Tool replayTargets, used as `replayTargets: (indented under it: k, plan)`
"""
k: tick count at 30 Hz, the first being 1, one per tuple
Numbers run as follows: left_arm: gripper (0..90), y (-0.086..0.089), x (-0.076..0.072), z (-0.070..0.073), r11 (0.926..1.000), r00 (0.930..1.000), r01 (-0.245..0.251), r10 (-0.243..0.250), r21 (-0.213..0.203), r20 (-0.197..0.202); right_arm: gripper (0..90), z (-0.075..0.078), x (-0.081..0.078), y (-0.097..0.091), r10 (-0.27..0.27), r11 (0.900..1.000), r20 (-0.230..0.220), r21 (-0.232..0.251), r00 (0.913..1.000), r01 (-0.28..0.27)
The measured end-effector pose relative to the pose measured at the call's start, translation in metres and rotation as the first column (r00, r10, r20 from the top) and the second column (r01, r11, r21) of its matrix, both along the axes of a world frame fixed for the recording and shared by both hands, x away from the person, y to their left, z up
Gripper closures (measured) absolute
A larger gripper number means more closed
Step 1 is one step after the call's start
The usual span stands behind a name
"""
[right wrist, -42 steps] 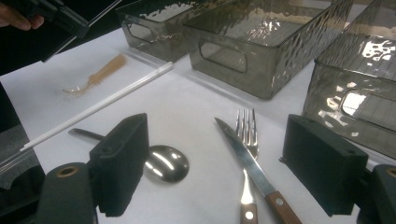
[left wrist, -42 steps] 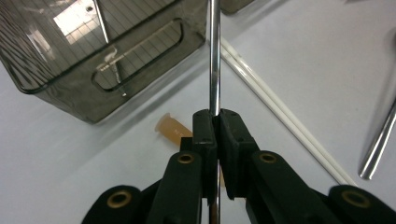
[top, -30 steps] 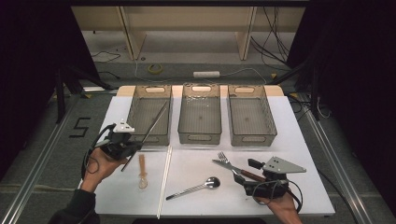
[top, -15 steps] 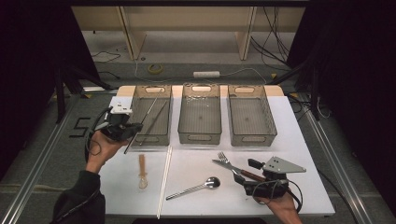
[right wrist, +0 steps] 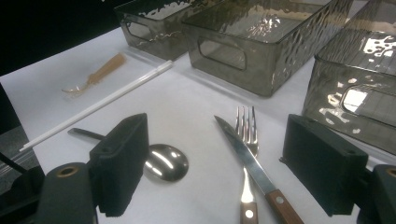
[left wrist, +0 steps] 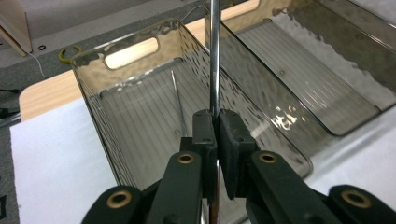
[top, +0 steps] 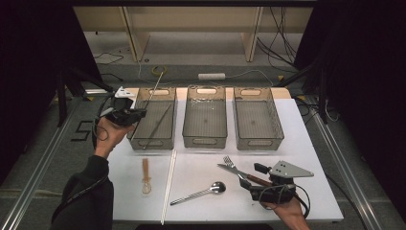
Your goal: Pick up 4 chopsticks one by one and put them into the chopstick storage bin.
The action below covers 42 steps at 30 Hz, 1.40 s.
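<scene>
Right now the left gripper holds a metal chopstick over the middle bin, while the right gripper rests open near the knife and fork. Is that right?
Not quite. The left gripper holds the metal chopstick over the left bin, not the middle one, as the high view shows. The rest stands: the right gripper rests open near the knife and fork.

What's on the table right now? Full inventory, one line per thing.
Bins: 3, smoky clear plastic, in a row at the table's far side: left, middle, right.
Metal chopstick held: 1, silver, in the left gripper, above the left bin.
Metal chopstick in bin: 1, silver, lying in the left bin.
White chopsticks: pair, white, near the left bin.
Small spoon: 1, clear bowl with tan handle, front left.
Metal spoon: 1, silver, front middle.
Fork: 1, silver, front right.
Knife: 1, steel blade with wooden handle, beside the fork.
Table: 1, white.
Left gripper: black, shut on the chopstick.
Right gripper: black, open over the knife and fork.
</scene>
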<state>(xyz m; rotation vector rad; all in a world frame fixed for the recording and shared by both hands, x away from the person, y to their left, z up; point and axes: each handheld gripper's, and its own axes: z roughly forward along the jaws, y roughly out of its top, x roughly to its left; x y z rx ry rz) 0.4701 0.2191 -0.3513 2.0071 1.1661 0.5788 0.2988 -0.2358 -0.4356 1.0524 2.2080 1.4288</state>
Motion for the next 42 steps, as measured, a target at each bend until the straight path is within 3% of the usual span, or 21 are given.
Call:
replayTargets:
  k: [7, 10, 15, 19, 28, 42]
  plan:
    - [84.8, -0.002, 0.015, 0.006, 0.9996, 0.9995, -0.028, 0.028, -0.003, 0.011, 23.8, 0.0, 0.0, 0.0, 0.004, 1.0, -0.007, 0.001, 1.0, -0.004]
    - [84.8, -0.002, 0.023, -0.001, 0.9992, 0.9992, -0.039, 0.039, 0.008, -0.001, 23.8, 0.0, 0.0, 0.0, 0.003, 1.0, -0.005, 0.002, 1.0, -0.003]
    - [84.8, -0.002, 0.034, -0.014, 0.9984, 0.9985, -0.055, 0.054, -0.016, -0.011, 23.7, -0.001, 0.0, 0.0, 0.006, 1.0, -0.006, 0.001, 1.0, -0.006]
    - [84.8, -0.003, 0.04, -0.024, 0.9979, 0.9977, -0.065, 0.065, -0.008, -0.022, 23.8, -0.001, 0.0, 0.0, 0.006, 1.0, -0.005, 0.002, 1.0, -0.006]
    - [84.7, -0.011, 0.044, -0.046, 0.9972, 0.9957, -0.074, 0.074, 0.012, -0.055, 23.8, 0.0, 0.0, 0.0, 0.007, 1.0, -0.002, 0.003, 1.0, -0.007]
    - [84.5, -0.014, 0.046, -0.071, 0.9961, 0.9906, -0.075, 0.08, 0.046, -0.111, 23.7, -0.001, 0.0, 0.0, 0.008, 1.0, -0.003, 0.002, 1.0, -0.008]
